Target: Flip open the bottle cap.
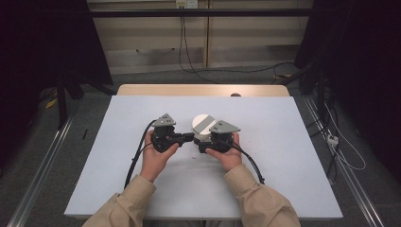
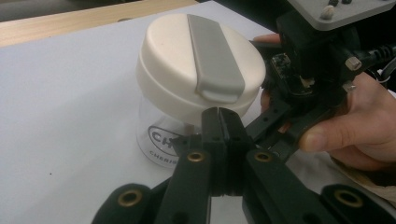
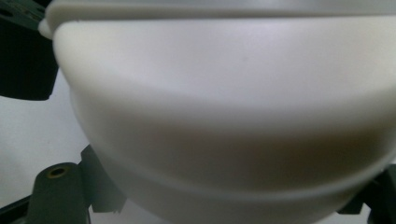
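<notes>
High view: a person's two hands, in tan sleeves, hold a gripper each over a white table (image 1: 118, 156); a clear glass jar (image 1: 202, 126) with a cream lid stands between them, near the table's middle.
Jar: upright on the table; clear glass body with dark printed lettering (image 2: 161, 140), partly hidden by the jaws, topped by a wide cream lid (image 2: 173, 56) with a grey bar (image 2: 212, 56) across it.
Left gripper (image 1: 185, 137): just left of the jar, jaws pointing at it; in the left gripper view (image 2: 222, 122) the two black jaws are pressed flat together with nothing between them, their tips just under the lid's rim, in front of the glass. Whether they touch the jar I cannot tell.
Right gripper (image 1: 204, 143): just right of the jar, at its near side; in the right gripper view the jaws stand spread, one at each bottom corner (image 3: 70, 186), with the blurred cream lid (image 3: 224, 116) between them. Contact with the jar cannot be told.
Right hand (image 2: 355, 121): beyond the jar in the left gripper view, thumb on the gripper's body.
Left hand (image 1: 158, 153): wrapped on its gripper, left of the jar.
</notes>
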### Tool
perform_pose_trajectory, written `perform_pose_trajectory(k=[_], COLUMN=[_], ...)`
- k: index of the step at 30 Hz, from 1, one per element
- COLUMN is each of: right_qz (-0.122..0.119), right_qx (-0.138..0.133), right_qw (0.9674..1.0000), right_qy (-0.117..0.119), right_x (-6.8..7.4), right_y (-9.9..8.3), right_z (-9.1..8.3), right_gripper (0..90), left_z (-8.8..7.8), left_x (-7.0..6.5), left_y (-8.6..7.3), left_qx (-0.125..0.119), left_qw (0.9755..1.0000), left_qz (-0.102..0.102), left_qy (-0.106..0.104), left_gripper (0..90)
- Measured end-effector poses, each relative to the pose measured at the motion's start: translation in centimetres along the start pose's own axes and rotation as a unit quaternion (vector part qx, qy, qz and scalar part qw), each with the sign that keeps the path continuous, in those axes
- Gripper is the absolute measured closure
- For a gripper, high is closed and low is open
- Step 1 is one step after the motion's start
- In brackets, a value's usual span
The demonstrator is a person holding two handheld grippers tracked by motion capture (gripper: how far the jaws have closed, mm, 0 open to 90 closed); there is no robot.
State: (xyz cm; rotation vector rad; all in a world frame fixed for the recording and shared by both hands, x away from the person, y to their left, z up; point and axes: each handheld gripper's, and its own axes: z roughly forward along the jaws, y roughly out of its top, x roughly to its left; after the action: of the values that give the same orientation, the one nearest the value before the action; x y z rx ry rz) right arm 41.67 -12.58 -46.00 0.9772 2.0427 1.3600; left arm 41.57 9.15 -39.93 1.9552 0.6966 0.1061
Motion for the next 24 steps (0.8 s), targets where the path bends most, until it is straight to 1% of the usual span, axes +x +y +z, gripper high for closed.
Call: perform_pose_trajectory(k=[3,4,5,7,12,13,14,16,17,20,21,24], right_qz=[0.002,0.002,0.001,0.000,0.004,0.003,0.004,0.006,0.005,0.004,0.005,0.006], right_qx=[-0.001,-0.002,-0.002,-0.002,-0.002,-0.002,-0.002,-0.003,-0.004,-0.004,-0.004,-0.004], right_qw=[1.0000,1.0000,1.0000,1.0000,1.0000,1.0000,1.0000,1.0000,1.0000,1.0000,1.0000,1.0000], right_qy=[0.001,0.000,0.000,0.000,0.001,0.000,0.000,0.000,0.000,-0.001,-0.001,0.001], right_x=[0.0,0.0,0.0,0.0,-0.1,-0.1,-0.1,-0.1,-0.1,0.0,-0.1,-0.1], right_y=[0.0,0.0,0.0,0.0,0.0,0.0,0.0,-0.1,-0.1,-0.1,-0.1,-0.1], right_z=[0.0,0.1,0.1,0.1,0.1,0.1,0.1,0.1,0.2,0.2,0.2,0.2], right_gripper=[18.8,18.9,18.8,18.8,18.8,18.8,18.9,18.9,18.8,18.9,18.8,18.9], left_z=[0.1,0.1,0.1,0.1,0.1,0.2,0.1,0.1,0.1,0.1,0.2,0.3], left_x=[0.0,0.0,0.0,0.0,-0.1,-0.2,-0.2,-0.3,-0.4,-0.5,-0.6,-0.6], left_y=[0.0,0.0,0.1,0.2,0.2,0.3,0.4,0.6,0.8,1.2,1.3,1.6], left_qx=[-0.002,-0.004,-0.005,-0.007,-0.008,-0.013,-0.011,-0.017,-0.019,-0.019,-0.023,-0.021], left_qw=[1.0000,1.0000,1.0000,1.0000,0.9999,0.9999,0.9999,0.9998,0.9998,0.9998,0.9997,0.9998], left_qz=[-0.004,-0.002,-0.004,0.000,-0.001,-0.002,-0.001,0.001,-0.001,0.004,0.003,0.003], left_qy=[0.002,0.004,0.003,0.004,0.007,0.007,0.006,0.005,0.003,0.007,0.006,0.005], left_gripper=[90.0,90.0,90.0,90.0,90.0,90.0,90.0,90.0,90.0,90.0,90.0,90.0])
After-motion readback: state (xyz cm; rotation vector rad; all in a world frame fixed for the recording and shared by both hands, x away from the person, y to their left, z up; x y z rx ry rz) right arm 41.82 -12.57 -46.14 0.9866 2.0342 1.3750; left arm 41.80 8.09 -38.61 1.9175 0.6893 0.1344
